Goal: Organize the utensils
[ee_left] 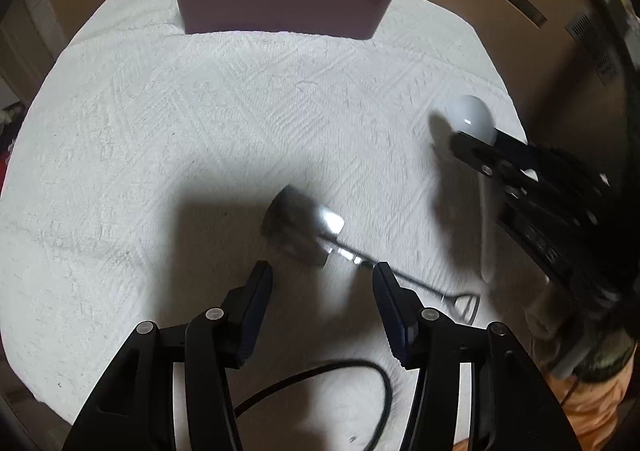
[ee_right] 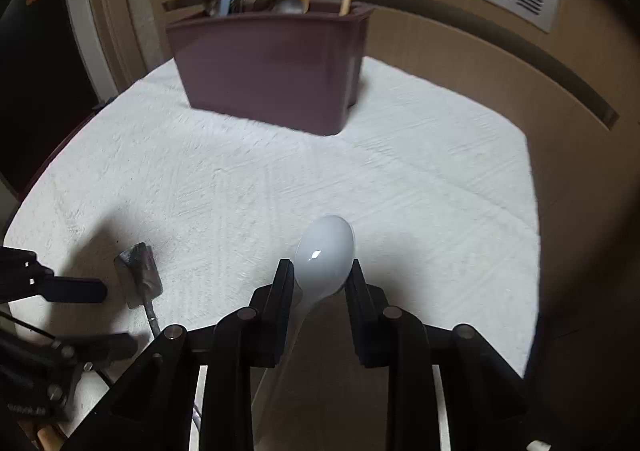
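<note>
Right tongs [ee_right: 320, 279] clamped narrow on white spoon [ee_right: 326, 251], seemingly at bowl's edge; risked slipping; left tongs [ee_left: 322, 279] half-wide, empty, over metal scoop [ee_left: 302, 225] mid-table [ee_left: 160, 131].

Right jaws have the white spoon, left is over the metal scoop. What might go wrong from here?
1. The white spoon is pinched at the base of its glossy bowl, so it may pivot or slip.
2. The left gripper straddles only the metal scoop handle; closing could flick it.
3. The maroon bin is crowded; the spoon may snag.
</note>
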Available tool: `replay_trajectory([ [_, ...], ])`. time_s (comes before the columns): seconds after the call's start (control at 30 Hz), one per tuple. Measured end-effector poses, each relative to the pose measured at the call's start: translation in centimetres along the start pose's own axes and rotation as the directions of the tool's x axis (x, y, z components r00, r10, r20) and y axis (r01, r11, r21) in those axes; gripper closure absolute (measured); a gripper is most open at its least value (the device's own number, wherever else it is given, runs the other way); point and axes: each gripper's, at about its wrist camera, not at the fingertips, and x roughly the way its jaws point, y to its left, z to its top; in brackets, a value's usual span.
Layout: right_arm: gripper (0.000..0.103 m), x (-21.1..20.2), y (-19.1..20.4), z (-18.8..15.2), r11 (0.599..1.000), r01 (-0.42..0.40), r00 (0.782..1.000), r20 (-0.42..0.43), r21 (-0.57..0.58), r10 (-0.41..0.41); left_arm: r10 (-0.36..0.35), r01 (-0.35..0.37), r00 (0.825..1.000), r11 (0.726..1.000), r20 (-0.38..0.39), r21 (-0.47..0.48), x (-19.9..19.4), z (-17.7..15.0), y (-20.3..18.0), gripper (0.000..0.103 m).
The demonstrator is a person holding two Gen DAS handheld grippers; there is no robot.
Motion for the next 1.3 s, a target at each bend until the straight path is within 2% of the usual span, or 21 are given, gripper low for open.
replay_trajectory([
  [0.1,0.08,-1.4,-1.6,-0.2,0.999,0.009,0.999,0.032,0.032,-0.01,0.015,-0.016,1.0,0.999,-0.019,-0.029,0.7,1.3,-0.6,0.049],
  [0.23,0.081,-2.8,-3.2,-0.4,0.997,0.017,0.997,0.076,0.071,-0.023,0.05,-0.05,0.999,0.999,-0.009,-0.022,1.2,2.9,-1.4,0.048],
  [0.37,0.081,-3.0,-3.9,-1.0,0.996,0.01,0.996,0.09,0.089,-0.018,0.125,-0.126,0.991,0.992,0.039,0.017,1.8,3.6,-2.4,0.048],
  [0.5,0.084,-2.5,-3.7,-1.2,0.995,-0.004,0.996,0.085,0.095,-0.004,0.193,-0.202,0.975,0.977,0.11,0.074,2.0,2.8,-4.0,0.049],
  [0.57,0.084,-2.3,-3.5,-1.2,0.996,-0.009,0.997,0.08,0.093,0.002,0.196,-0.212,0.969,0.972,0.148,0.1,1.8,2.0,-4.7,0.06],
  [0.63,0.086,-2.4,-3.3,-1.2,0.996,-0.016,0.997,0.077,0.09,0.009,0.192,-0.219,0.963,0.966,0.187,0.135,1.3,0.9,-5.2,0.066],
  [0.67,0.087,-2.4,-3.1,-1.1,0.996,-0.028,0.997,0.073,0.086,0.022,0.197,-0.229,0.957,0.963,0.213,0.142,0.9,0.5,-5.2,0.084],
  [0.77,0.092,-2.4,-2.6,-0.9,0.994,-0.081,0.995,0.059,0.076,0.076,0.147,-0.209,0.937,0.963,0.318,0.17,-1.2,-0.8,-4.2,0.098],
  [0.83,0.094,-2.6,-2.4,-0.8,0.991,-0.114,0.992,0.058,0.068,0.11,0.152,-0.227,0.919,0.958,0.365,0.174,-2.5,-1.4,-3.0,0.099],
  [0.93,0.094,-3.1,-2.4,-0.8,0.991,-0.122,0.991,0.065,0.047,0.119,0.174,-0.248,0.901,0.958,0.397,0.143,-3.9,-1.6,-0.4,0.099],
  [0.97,0.094,-3.3,-2.6,-0.8,0.992,-0.12,0.991,0.071,0.046,0.117,0.178,-0.244,0.903,0.961,0.39,0.127,-3.9,-0.7,0.8,0.099],
  [1.0,0.094,-3.4,-3.0,-0.9,0.992,-0.117,0.991,0.07,0.047,0.114,0.172,-0.226,0.914,0.968,0.366,0.111,-3.9,-0.5,1.8,0.099],
  [1.03,0.094,-3.5,-3.3,-1.0,0.993,-0.112,0.992,0.067,0.045,0.109,0.129,-0.161,0.943,0.983,0.305,0.082,-3.7,-0.4,2.6,0.099],
  [1.07,0.093,-3.5,-3.6,-1.1,0.994,-0.104,0.993,0.067,0.043,0.101,0.087,-0.107,0.96,0.992,0.264,0.062,-2.6,-0.4,2.8,0.098],
  [1.13,0.092,-3.4,-3.9,-1.6,0.997,-0.072,0.996,0.053,0.036,0.07,-0.004,-0.004,0.984,0.999,0.178,0.045,-1.9,-0.9,2.6,0.097],
  [1.17,0.089,-3.2,-4.0,-1.7,0.998,-0.062,0.997,0.043,0.029,0.061,-0.02,0.011,0.986,0.999,0.163,0.051,-1.9,-1.4,2.1,0.097],
  [1.23,0.062,-2.7,-4.0,-1.8,0.998,-0.052,0.998,0.022,0.036,0.051,-0.036,0.025,0.988,0.997,0.152,0.075,-2.0,-2.1,0.9,0.096],
  [1.3,0.054,-2.1,-3.9,-1.4,0.997,-0.06,0.998,0.025,0.052,0.059,-0.032,0.019,0.989,0.995,0.145,0.094,-2.1,-2.4,0.0,0.091],
])
